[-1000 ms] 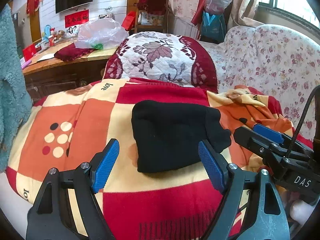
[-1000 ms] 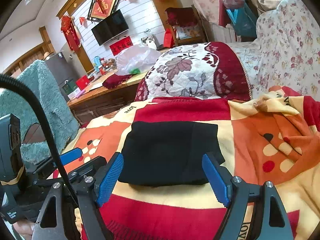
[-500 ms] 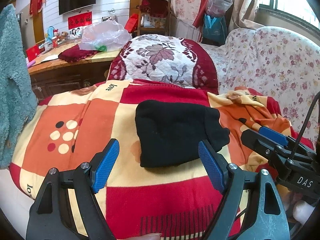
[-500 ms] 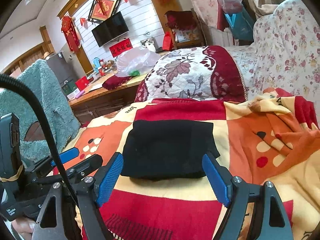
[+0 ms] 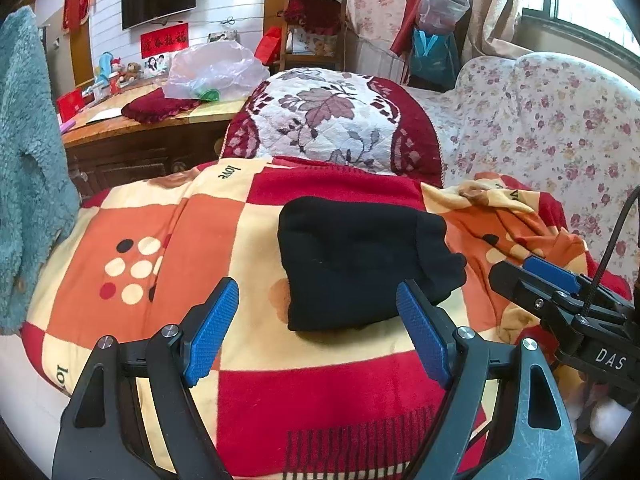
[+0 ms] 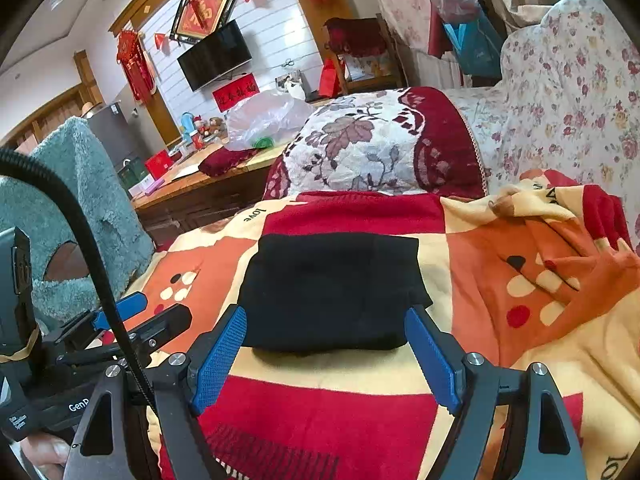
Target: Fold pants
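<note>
Pants [image 5: 360, 268], black and folded into a block, lie on a checked blanket [image 5: 192, 240] beyond the left gripper [image 5: 318, 328], jaws spread and empty; its handle is cut off below. Right wrist view: right gripper [image 6: 326, 354] likewise spread wide near the bundle, whose folds are indistinct.

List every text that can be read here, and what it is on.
"love": blanket
"DAS": right gripper
"Gen", cut off: left gripper
Red wall sign: characters too blurred to read
Framed red sign: not readable
</note>
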### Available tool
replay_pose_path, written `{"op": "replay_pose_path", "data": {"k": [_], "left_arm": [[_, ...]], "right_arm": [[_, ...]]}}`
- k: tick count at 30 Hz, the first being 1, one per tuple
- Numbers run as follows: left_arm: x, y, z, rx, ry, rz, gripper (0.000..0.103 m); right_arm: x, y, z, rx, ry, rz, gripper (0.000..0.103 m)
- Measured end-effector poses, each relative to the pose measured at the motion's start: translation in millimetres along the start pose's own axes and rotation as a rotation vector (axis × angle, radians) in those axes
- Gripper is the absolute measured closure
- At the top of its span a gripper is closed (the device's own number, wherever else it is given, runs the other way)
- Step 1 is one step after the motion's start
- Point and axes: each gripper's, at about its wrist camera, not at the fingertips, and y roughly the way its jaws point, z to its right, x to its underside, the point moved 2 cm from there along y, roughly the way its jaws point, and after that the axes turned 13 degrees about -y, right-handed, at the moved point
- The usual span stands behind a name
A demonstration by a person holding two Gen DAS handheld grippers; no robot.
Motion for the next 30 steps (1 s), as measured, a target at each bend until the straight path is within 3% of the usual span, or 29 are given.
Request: {"op": "replay_pose_path", "data": {"k": [19,27,30], "left_arm": [[2.2,3.2,-3.1,-0.011,0.001,-0.003,0.021],[2.4,-0.7,0.5,-0.020,0.034,0.057,0.021],[4.3,-0.5,2.5,-0.008,0.039,0.043,0.021]], "right_arm": [[3.6,4.6,-0.5,-0.006,0.012,-0.023,0.023],[6.1,4.7,-0.6,-0.003,0.018,-0.026,0.023],[8.7,3.9,1.2,0.002,0.025,-0.029,0.023]]}}
